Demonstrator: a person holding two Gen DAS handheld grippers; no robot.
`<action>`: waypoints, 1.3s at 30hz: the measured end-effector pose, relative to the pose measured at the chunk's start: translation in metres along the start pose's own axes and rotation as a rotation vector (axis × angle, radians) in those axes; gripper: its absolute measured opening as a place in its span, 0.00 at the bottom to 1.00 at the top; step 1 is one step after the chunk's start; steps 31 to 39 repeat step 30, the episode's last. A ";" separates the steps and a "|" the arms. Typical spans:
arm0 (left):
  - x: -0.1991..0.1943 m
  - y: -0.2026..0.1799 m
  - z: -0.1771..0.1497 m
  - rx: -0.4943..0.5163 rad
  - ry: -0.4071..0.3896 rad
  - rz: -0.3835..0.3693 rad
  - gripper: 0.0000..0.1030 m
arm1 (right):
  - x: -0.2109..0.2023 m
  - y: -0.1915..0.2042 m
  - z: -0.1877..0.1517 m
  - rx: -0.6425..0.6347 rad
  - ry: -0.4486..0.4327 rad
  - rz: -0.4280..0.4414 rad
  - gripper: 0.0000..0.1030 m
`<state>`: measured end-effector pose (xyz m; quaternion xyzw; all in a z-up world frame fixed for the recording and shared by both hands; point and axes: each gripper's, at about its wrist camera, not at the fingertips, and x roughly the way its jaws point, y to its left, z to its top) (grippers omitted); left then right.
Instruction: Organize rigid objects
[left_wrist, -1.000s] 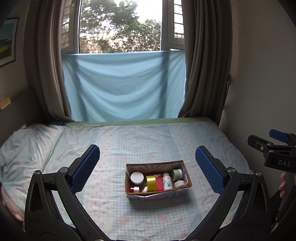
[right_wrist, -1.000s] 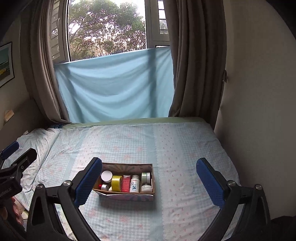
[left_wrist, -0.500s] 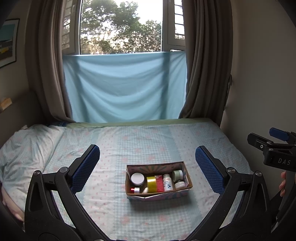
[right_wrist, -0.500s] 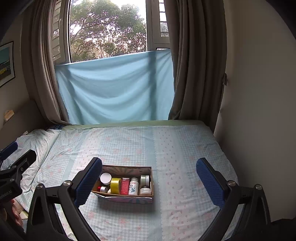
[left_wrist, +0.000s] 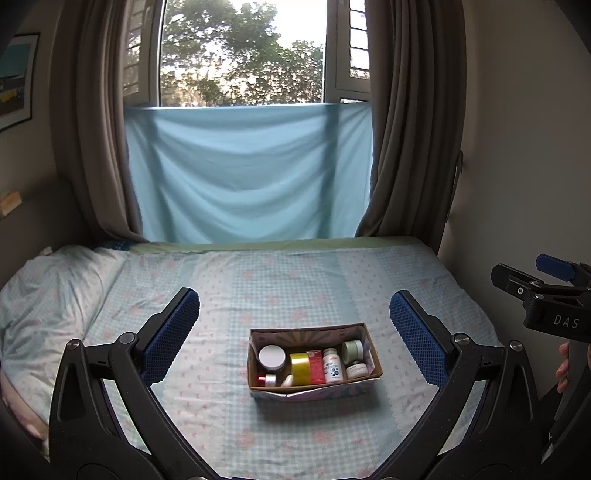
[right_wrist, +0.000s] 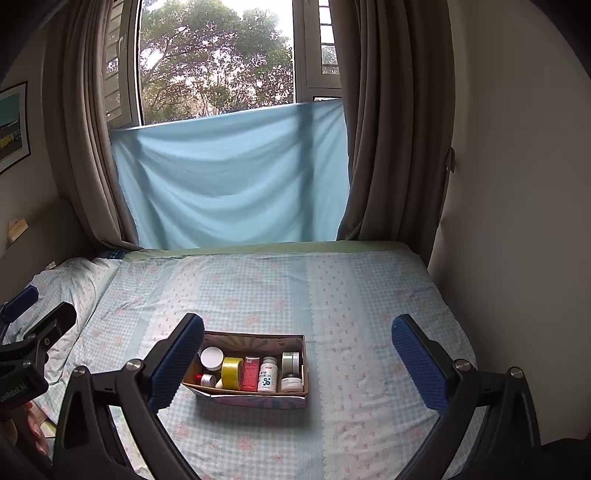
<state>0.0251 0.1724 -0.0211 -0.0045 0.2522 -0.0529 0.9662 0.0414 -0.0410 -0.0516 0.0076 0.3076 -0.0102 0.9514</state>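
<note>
A small cardboard box (left_wrist: 364, 330) (right_wrist: 255, 336) sits on the bed. It holds a white-lidded jar (left_wrist: 272, 356), a yellow tape roll (left_wrist: 300, 367), a red carton (left_wrist: 316, 365), a white pill bottle (left_wrist: 332, 365), two small green-white jars (left_wrist: 352, 349) and a small red-capped item (left_wrist: 266, 379). My left gripper (left_wrist: 293, 336) is open and empty, above the bed short of the box. My right gripper (right_wrist: 295, 363) is open and empty, its left finger (right_wrist: 177, 363) overlapping the box's left end in view.
The bed (left_wrist: 258, 280) has a blue checked sheet, with a pillow (left_wrist: 48, 291) at the left. A wall (right_wrist: 517, 221) runs along the bed's right side. Curtains and a blue cloth (left_wrist: 243, 173) hang at the window behind.
Both grippers have drawn back and up a little; the box appears slightly lower and smaller in the views. Jaws stay open.
</note>
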 end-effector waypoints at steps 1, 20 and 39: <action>0.000 0.000 0.000 0.003 -0.001 0.004 1.00 | 0.000 0.000 0.000 -0.001 -0.001 -0.001 0.98; -0.008 0.003 0.003 0.003 -0.079 0.056 1.00 | -0.001 0.000 0.002 0.000 -0.014 -0.008 0.98; 0.005 0.010 -0.003 -0.016 -0.053 0.065 1.00 | 0.009 0.003 -0.002 0.003 0.021 -0.014 0.98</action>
